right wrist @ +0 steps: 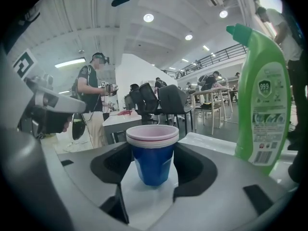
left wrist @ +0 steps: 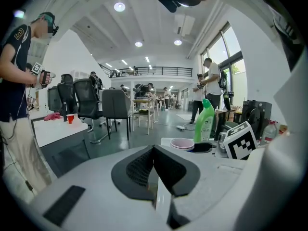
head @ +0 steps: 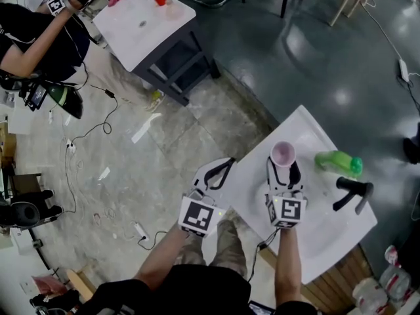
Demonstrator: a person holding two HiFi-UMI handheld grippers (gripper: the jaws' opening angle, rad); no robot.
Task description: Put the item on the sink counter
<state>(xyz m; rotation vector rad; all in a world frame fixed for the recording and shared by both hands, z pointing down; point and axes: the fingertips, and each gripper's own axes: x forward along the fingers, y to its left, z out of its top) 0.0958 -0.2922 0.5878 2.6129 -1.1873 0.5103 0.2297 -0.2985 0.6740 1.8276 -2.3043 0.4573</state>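
standing upright on the white sink counter point(head: 306, 125), right of centre in the head view, the blue plastic cup with the pink rim point(head: 283, 153) is sitting between the right gripper's point(head: 284, 169) jaws, which are gaping wide on either side of it. the left gripper point(head: 222, 169) is hovering at the counter's left edge, its jaws pressing together on nothing. a green plastic bottle point(head: 336, 163) is standing just right of the cup.
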